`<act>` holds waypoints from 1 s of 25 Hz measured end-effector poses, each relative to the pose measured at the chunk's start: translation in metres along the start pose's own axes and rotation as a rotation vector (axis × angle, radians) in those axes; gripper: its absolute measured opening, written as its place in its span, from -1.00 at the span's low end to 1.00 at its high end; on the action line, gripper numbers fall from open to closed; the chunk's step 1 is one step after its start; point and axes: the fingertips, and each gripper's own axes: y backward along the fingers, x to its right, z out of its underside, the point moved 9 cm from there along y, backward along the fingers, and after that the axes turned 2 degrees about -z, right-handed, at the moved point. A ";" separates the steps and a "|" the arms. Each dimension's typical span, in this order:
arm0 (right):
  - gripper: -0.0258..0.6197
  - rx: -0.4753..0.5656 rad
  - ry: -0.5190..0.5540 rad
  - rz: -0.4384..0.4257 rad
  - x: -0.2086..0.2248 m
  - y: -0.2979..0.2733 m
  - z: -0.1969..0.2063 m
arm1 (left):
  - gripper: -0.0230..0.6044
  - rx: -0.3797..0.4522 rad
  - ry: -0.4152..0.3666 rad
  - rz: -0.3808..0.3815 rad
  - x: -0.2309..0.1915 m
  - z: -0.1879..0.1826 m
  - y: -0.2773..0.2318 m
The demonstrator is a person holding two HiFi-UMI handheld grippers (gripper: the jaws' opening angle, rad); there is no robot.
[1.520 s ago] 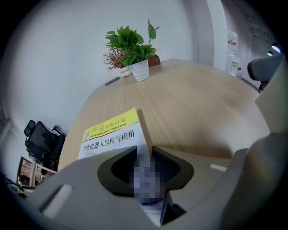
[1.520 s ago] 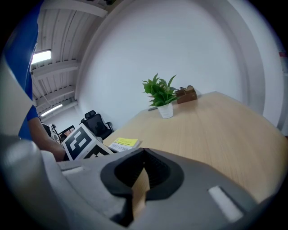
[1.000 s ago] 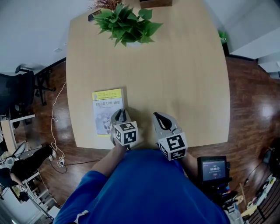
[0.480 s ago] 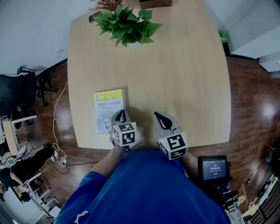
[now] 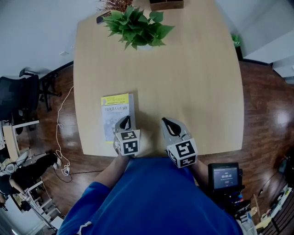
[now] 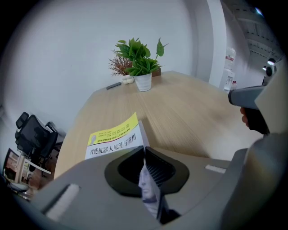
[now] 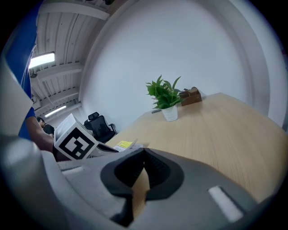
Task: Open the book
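A book (image 5: 115, 114) with a yellow-and-white cover lies shut on the wooden table (image 5: 193, 82) near its front left edge. My left gripper (image 5: 125, 122) points steeply down at the book's right edge. Its jaws have just been closing, and in the left gripper view the left gripper (image 6: 144, 149) has its tips pinched on the edge of the book (image 6: 112, 141). My right gripper (image 5: 166, 122) hovers shut and empty over bare table to the right. In the right gripper view the right gripper (image 7: 144, 150) shows only wood below, with the book (image 7: 122, 144) to its left.
A potted green plant (image 5: 138, 27) stands at the far end of the table beside a brown wooden box (image 5: 166, 3). A black office chair (image 5: 18, 94) and a white cable lie on the floor left. A small screen device (image 5: 224, 176) sits at lower right.
The left gripper's marker cube has shifted slightly left and toward me, and its jaws have drawn together at the book's right edge. The right gripper has kept still.
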 end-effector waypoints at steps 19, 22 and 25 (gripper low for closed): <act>-0.91 0.033 0.079 0.045 -0.051 -0.010 -0.010 | -0.87 0.151 0.150 0.121 -0.059 0.011 0.036; -0.91 0.040 0.086 0.054 -0.063 -0.014 -0.013 | -0.87 0.178 0.189 0.145 -0.073 0.014 0.042; -0.91 0.044 0.093 0.059 -0.075 -0.019 -0.015 | -0.87 0.205 0.233 0.171 -0.088 0.018 0.046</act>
